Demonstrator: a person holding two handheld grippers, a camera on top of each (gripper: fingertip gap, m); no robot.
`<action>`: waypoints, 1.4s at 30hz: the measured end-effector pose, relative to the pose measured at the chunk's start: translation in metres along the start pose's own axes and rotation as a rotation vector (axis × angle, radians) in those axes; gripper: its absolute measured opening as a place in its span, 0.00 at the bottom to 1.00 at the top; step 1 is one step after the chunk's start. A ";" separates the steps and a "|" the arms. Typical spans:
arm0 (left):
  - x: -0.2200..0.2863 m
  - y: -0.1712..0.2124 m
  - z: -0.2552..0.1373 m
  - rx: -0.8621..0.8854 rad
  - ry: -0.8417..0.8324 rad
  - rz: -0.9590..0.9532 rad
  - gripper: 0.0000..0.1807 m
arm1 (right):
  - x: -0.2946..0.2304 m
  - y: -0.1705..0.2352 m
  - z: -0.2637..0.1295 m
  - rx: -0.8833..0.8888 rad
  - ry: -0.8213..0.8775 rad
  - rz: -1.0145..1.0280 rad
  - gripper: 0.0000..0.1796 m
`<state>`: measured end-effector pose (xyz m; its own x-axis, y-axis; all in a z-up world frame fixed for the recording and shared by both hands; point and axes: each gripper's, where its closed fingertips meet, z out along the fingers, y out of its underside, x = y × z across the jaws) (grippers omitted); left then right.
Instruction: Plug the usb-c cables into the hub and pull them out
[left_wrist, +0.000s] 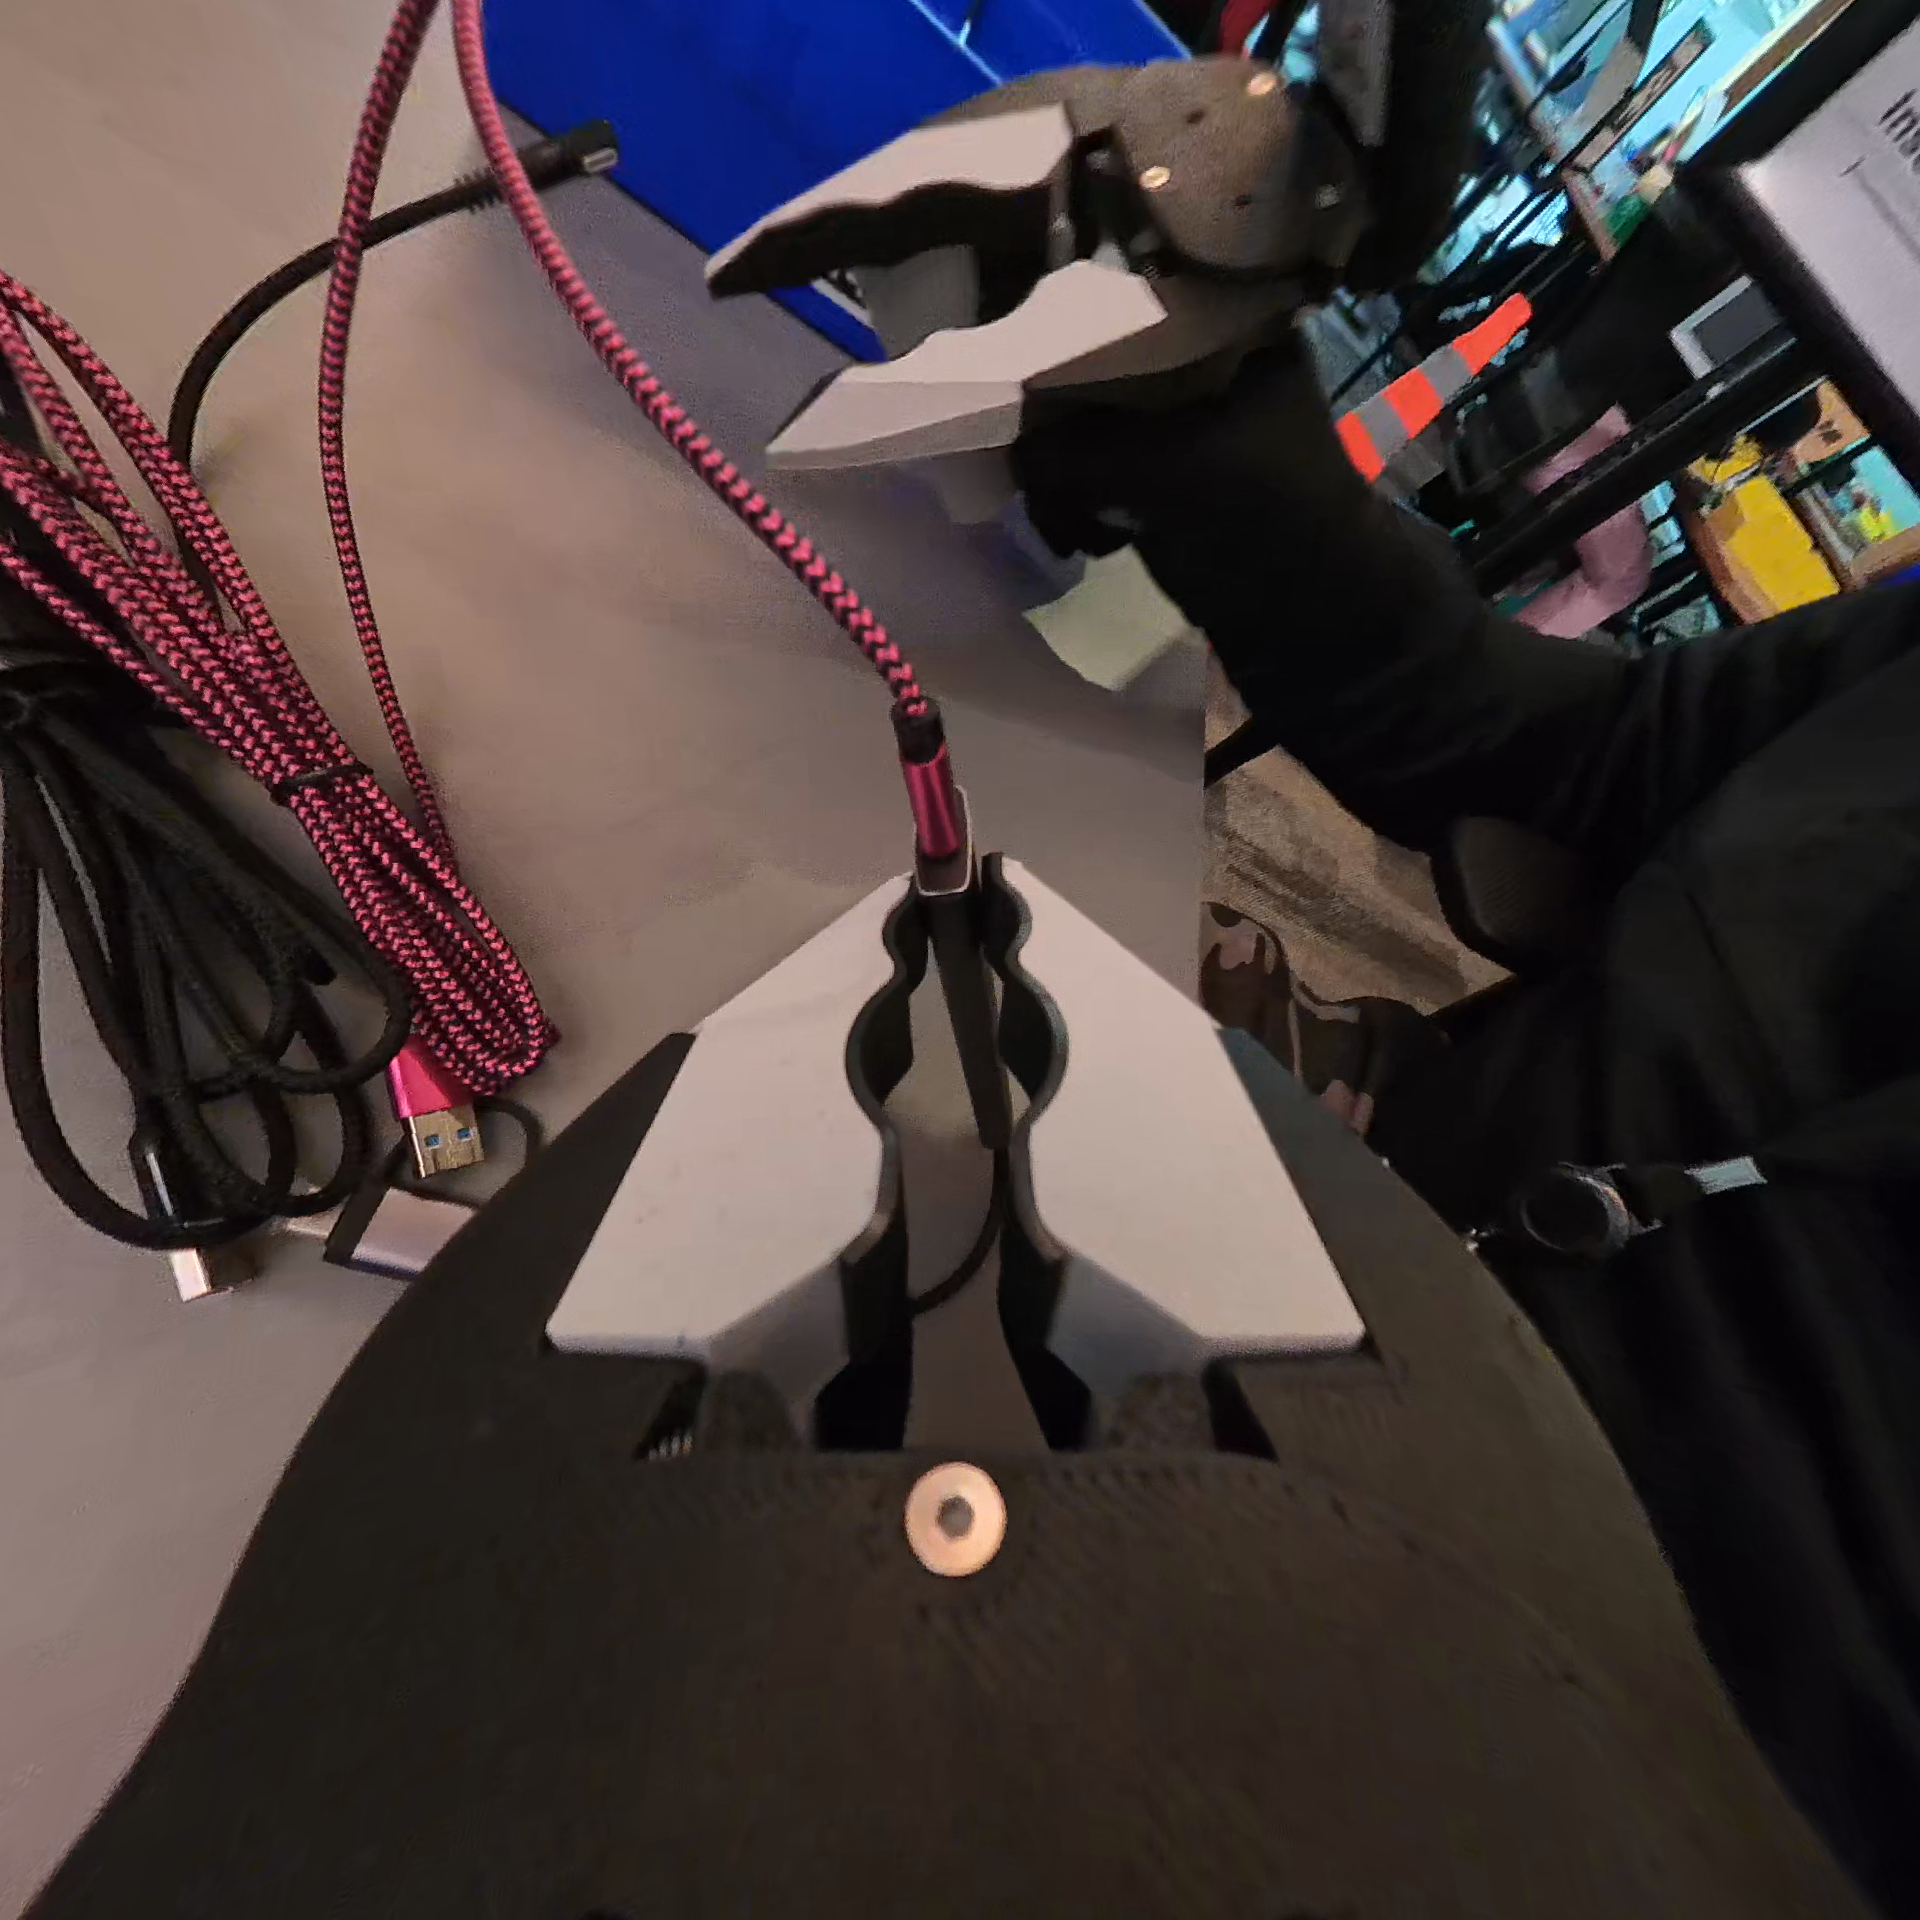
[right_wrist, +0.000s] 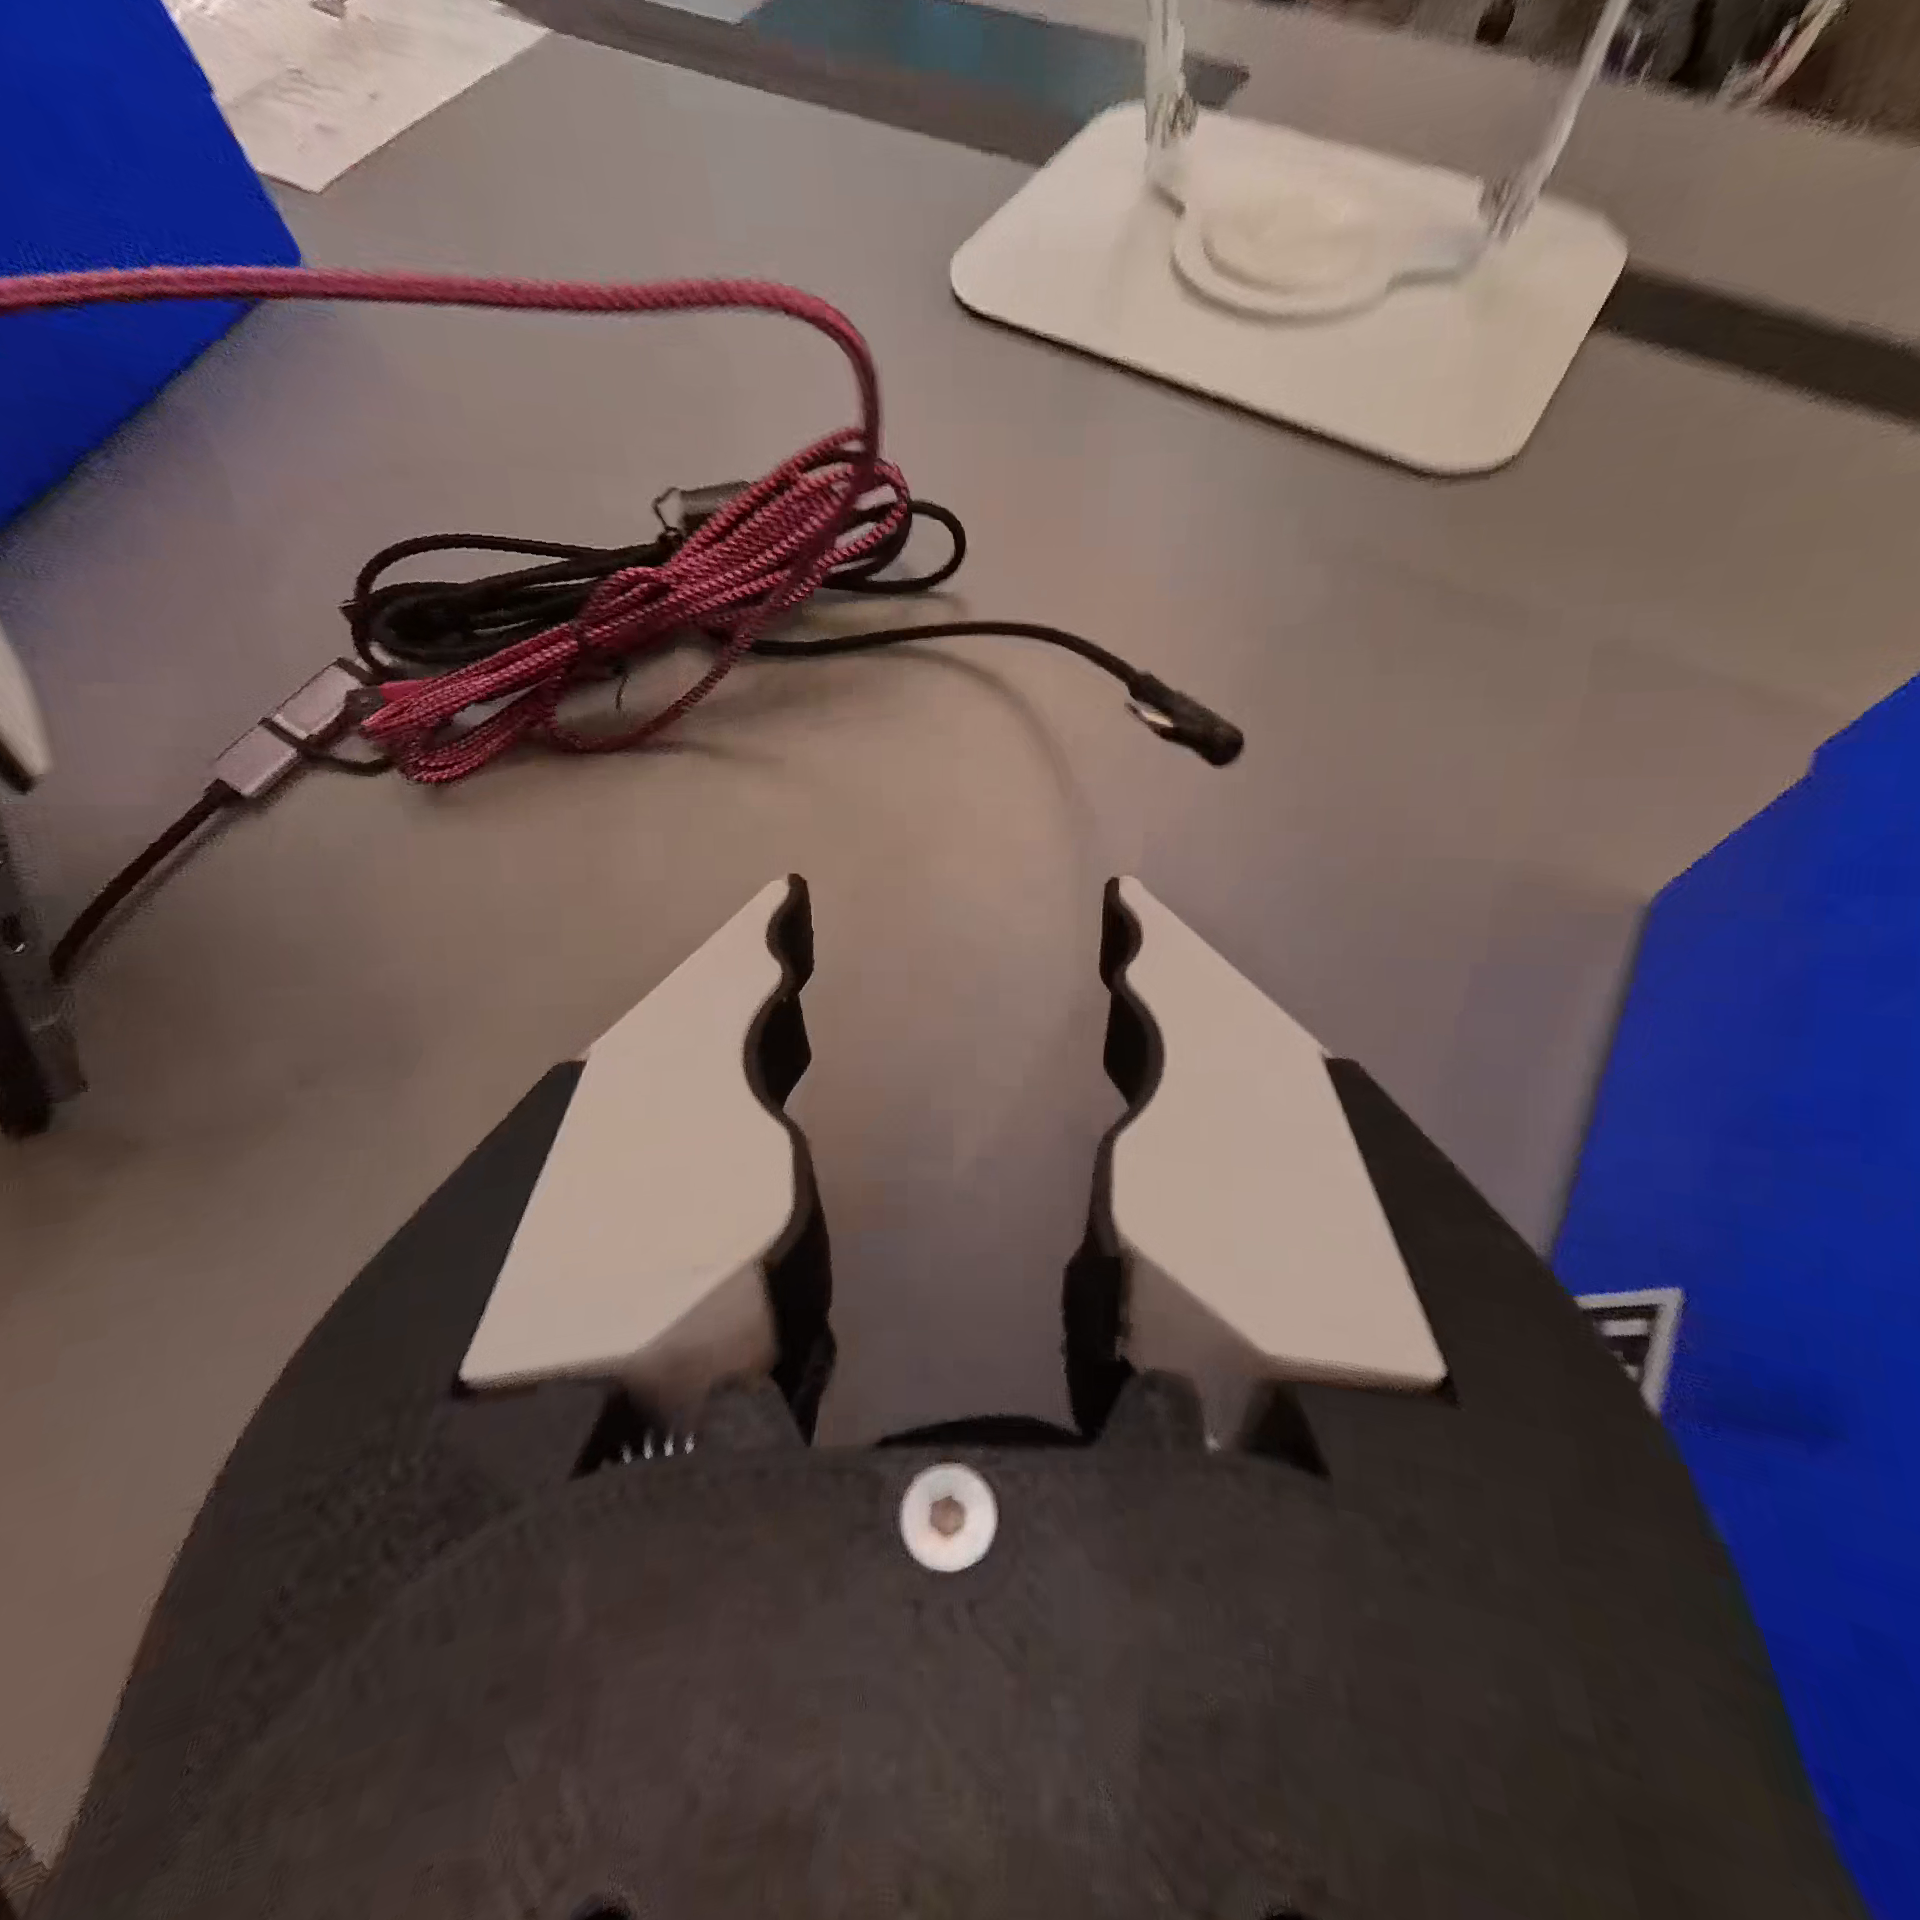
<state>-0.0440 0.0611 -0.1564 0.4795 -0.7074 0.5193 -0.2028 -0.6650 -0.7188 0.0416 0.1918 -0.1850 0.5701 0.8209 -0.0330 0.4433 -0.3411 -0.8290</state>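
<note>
The left claw (left_wrist: 951, 883) pinches a slim dark hub (left_wrist: 961, 997) with the pink cable (left_wrist: 727, 488) plugged in, while the right claw (right_wrist: 956, 899) hangs spread above the counter (right_wrist: 1351, 644).

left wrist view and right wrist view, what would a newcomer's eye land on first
First, the pink braided cable slanting across the left wrist view, its plug set in the slim black hub that the left gripper clamps in its jaws. Next, the right gripper, jaws wide open and empty, above the grey table, facing the tangle of pink and black cables.
</note>
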 end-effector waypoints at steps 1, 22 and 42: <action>0.001 0.000 0.001 -0.011 0.000 0.009 0.05 | -0.006 -0.003 -0.005 0.001 -0.009 -0.044 0.30; 0.009 -0.008 0.014 -0.138 0.060 0.112 0.06 | -0.154 -0.061 -0.023 0.159 -0.983 0.225 0.02; -0.059 -0.040 0.014 0.047 -0.857 0.233 0.10 | -0.126 -0.087 0.001 0.402 -0.659 0.503 0.02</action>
<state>-0.0522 0.1333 -0.1650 0.9082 -0.3893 -0.1536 -0.3491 -0.5025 -0.7910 -0.0693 0.1178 -0.1093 0.0662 0.7559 -0.6513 -0.0939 -0.6451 -0.7583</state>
